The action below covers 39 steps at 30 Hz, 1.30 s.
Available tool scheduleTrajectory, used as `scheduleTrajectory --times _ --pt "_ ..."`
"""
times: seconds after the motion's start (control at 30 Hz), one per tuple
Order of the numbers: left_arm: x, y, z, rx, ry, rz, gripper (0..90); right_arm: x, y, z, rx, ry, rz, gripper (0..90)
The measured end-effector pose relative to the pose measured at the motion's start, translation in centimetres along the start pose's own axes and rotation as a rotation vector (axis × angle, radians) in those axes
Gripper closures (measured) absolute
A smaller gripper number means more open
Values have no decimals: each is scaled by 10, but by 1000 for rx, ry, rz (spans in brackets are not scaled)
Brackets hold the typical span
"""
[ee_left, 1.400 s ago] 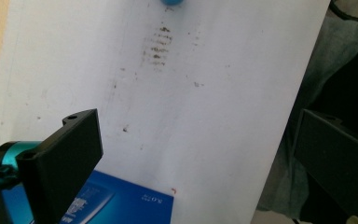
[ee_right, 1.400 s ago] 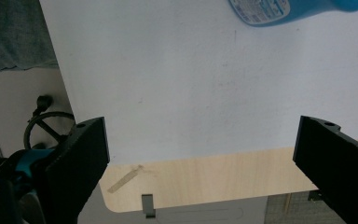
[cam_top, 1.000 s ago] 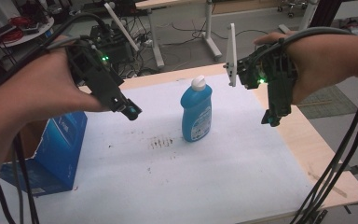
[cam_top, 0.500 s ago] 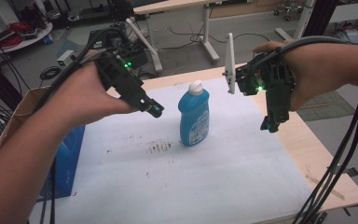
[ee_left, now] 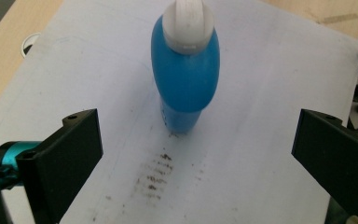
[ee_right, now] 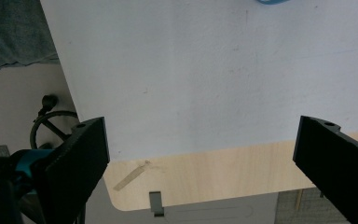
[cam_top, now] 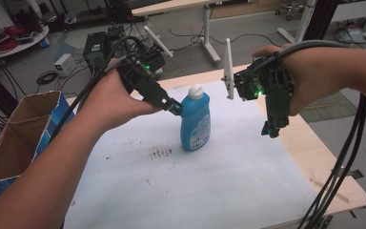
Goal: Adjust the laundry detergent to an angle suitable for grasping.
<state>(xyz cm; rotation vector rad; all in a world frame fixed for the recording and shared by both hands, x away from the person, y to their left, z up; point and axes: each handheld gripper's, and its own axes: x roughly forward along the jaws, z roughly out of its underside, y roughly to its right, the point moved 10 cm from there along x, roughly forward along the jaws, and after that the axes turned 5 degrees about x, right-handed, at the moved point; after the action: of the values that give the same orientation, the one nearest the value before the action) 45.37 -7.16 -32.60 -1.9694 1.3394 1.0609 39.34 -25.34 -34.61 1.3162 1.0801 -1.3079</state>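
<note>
In the high view, the left gripper is held out from the left of the frame, its tip just beside the neck of one blue detergent bottle standing upright at the centre on the white sheet. The right gripper hangs pointing down at the right, well apart from the bottle. One cardboard box stands at the left edge.

In the left gripper view, the jaws are wide apart, and the bottle stands between them, farther off, untouched.

In the right gripper view, the jaws are also wide apart, above the sheet and the wooden table edge.
</note>
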Motion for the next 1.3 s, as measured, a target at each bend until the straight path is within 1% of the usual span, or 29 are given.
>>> scheduleTrajectory --times 0.03,0.07,0.1,0.2,0.3,0.33,0.4,0.43,0.5,0.53,0.63,0.7,0.9,1.03,1.07,1.2,1.23,1.3 --pt "2 -1 -2 -1 10 -8 17 0 0 0 4 -2 -1 26" --pt "4 -3 -5 -6 24 -21 17 0 0 -1 -1 1 -2 26" --pt "5 -4 -7 -14 35 -24 17 0 0 -1 -4 1 -1 26" --pt "12 -4 -12 -30 55 -9 17 0 -1 0 -7 4 0 26" --pt "20 -3 -13 -26 39 -6 17 0 -1 2 2 7 -2 26" --pt "27 -2 -14 -24 32 -2 17 1 -1 5 5 10 -2 26" --pt "30 -1 -15 -24 32 -1 17 2 -1 8 10 9 -7 26" --pt "37 -1 -17 -23 28 4 17 3 -1 10 10 10 -8 26" --pt "39 -1 -17 -24 24 5 17 3 -1 12 18 9 -9 26" --pt "42 -1 -18 -27 24 3 17 4 -1 14 28 14 -11 26" --pt "51 -1 -21 -31 29 -4 17 4 0 15 27 20 -9 26" --pt "55 -1 -22 -27 28 -12 17 5 -1 18 32 14 -12 26" --pt "71 3 -27 -22 34 -11 17 6 0 19 25 16 -12 26" --pt "79 3 -29 -11 32 -27 17 7 0 20 28 14 -13 26" --pt "81 3 -30 -13 33 -28 17 7 0 20 28 12 -14 26" --pt "88 -1 -29 -22 29 -56 17 7 -1 20 31 12 -15 26" --pt "88 -1 -29 -22 29 -56 17 7 -1 20 31 12 -15 26" --pt "91 -3 -27 -21 13 -72 17 7 -1 19 31 13 -15 26"
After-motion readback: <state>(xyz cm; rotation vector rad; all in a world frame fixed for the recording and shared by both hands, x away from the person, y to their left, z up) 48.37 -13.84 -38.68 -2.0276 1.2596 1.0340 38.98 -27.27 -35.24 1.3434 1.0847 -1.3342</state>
